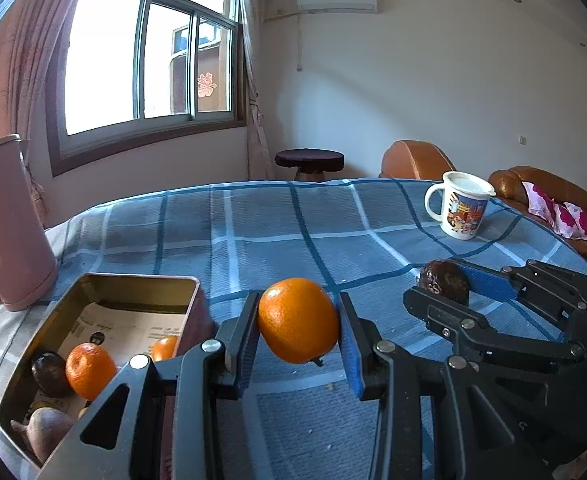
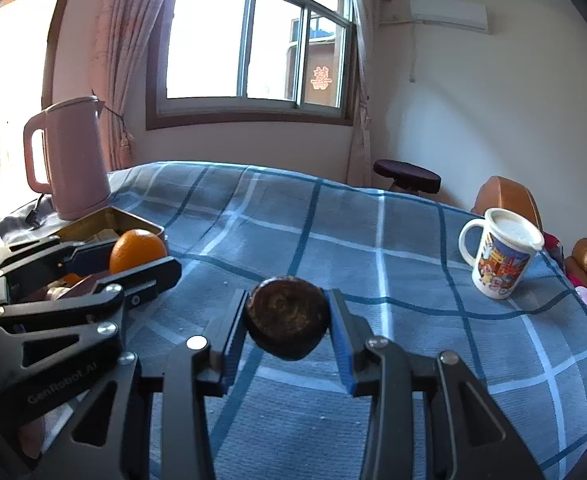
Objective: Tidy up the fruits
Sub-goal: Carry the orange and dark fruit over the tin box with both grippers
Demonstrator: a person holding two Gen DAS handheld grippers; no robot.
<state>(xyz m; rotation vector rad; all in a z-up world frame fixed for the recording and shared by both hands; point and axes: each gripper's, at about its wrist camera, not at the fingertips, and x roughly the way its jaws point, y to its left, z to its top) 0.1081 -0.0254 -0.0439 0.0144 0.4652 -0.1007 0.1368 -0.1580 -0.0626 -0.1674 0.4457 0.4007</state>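
Both wrist views close, low over checked table (image 1: 277, 220), facing window (image 2: 253, 44); share mug (image 1: 461, 210).

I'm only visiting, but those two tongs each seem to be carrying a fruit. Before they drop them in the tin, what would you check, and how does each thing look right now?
1. Left tongs clamped on the orange: ok, both blue pads press its sides.
2. Right tongs clamped on the dark brown fruit: ok, held clear of the cloth.
3. Room left in the metal tin: ok, bare paper lining shows behind the fruit already inside.
4. Orange positioned over the tin: not ok, it hangs beside the tin's right wall.
5. Pink kettle clear of the tin: cannot tell, it stands very close behind.
6. Mug out of the way: ok, far across the table.
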